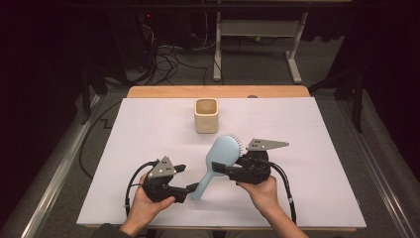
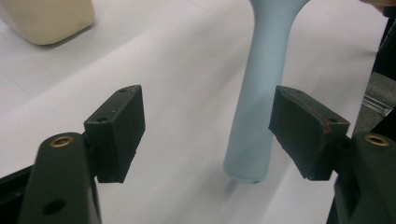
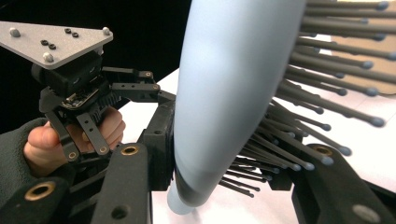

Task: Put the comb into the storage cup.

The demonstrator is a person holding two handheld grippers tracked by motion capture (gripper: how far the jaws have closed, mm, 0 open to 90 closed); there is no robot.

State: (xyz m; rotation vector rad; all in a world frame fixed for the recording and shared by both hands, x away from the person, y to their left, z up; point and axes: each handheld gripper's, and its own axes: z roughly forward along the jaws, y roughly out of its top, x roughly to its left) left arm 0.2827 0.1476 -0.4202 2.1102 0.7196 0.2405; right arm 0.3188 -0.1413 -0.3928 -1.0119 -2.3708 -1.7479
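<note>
1. Right gripper clamped on head of blue hairbrush, bristles away from the person, handle slanting down toward table's near edge.
2. Left gripper wide, handle between the jaws, apparently untouched; handover likely.
3. Cream cup near table's far edge; open room on both sides.

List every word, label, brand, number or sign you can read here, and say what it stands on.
None can be read: the blue hairbrush, the cream cup, the white table sheet and the grey plates on both grippers bear no print, only screws and holes.
</note>
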